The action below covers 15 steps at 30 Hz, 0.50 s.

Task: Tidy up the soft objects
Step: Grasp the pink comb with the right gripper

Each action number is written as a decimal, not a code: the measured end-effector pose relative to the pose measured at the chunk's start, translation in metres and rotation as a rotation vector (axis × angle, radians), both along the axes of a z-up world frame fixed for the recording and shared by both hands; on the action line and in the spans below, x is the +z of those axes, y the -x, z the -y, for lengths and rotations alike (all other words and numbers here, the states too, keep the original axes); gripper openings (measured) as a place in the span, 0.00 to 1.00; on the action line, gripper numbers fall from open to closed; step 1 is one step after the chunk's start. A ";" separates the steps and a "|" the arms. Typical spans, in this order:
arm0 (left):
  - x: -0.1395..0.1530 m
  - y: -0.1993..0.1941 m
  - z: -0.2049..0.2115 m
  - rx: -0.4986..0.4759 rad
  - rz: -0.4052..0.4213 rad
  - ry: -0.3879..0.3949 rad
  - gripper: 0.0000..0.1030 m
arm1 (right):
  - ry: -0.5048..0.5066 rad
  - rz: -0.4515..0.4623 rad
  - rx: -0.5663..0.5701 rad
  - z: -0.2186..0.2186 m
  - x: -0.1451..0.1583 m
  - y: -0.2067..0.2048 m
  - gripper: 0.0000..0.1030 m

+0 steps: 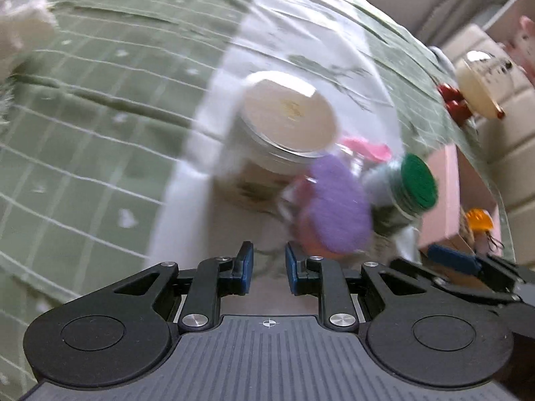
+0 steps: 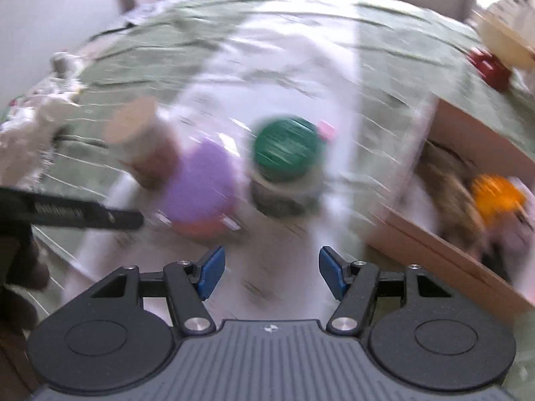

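Observation:
Both views are motion-blurred. A green checked bedspread (image 1: 83, 117) carries a white cloth strip (image 1: 187, 167). On it stand a cream-lidded jar (image 1: 287, 113), a purple-lidded jar (image 1: 337, 207) and a green-lidded jar (image 1: 418, 180). My left gripper (image 1: 268, 267) hangs just short of the purple jar, its jaws a narrow gap apart with nothing between them. My right gripper (image 2: 271, 272) is open and empty, just short of the green-lidded jar (image 2: 286, 148) and the purple-lidded jar (image 2: 200, 177). A white plush toy (image 2: 36, 113) lies at the left.
A cardboard box (image 2: 444, 207) at the right holds an orange ball (image 2: 495, 197) and brown fluffy things. A cream and red plush (image 1: 474, 87) lies at the bed's far right edge. The right gripper's arm (image 1: 461, 264) shows in the left wrist view.

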<state>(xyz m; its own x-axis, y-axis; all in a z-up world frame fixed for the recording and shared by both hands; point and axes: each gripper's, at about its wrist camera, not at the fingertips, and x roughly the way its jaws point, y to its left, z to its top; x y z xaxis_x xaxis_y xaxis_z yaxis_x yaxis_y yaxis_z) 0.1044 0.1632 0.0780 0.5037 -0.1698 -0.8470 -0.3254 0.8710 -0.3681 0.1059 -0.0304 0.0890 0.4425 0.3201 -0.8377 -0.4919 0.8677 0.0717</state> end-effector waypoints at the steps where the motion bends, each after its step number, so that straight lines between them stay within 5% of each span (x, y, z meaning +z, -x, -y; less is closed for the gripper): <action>1: 0.000 0.003 -0.008 0.007 0.002 0.002 0.22 | 0.004 0.010 0.016 -0.012 -0.001 -0.002 0.64; 8: -0.003 0.024 -0.039 -0.018 -0.028 0.035 0.22 | 0.108 0.167 0.122 -0.074 0.018 -0.037 0.62; 12: -0.004 0.033 -0.049 -0.068 -0.023 0.075 0.22 | -0.078 -0.157 -0.106 -0.040 0.046 -0.138 0.62; 15: -0.004 0.038 -0.052 -0.066 -0.012 0.101 0.22 | -0.141 -0.447 -0.385 -0.005 0.022 -0.211 0.63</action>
<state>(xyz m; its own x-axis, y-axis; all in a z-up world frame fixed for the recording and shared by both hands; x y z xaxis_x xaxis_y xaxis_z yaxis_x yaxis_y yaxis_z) 0.0663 0.2147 0.0743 0.4789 -0.2870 -0.8296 -0.2737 0.8491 -0.4518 0.3172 -0.0251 0.1107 0.1633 0.3282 -0.9304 -0.0404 0.9445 0.3261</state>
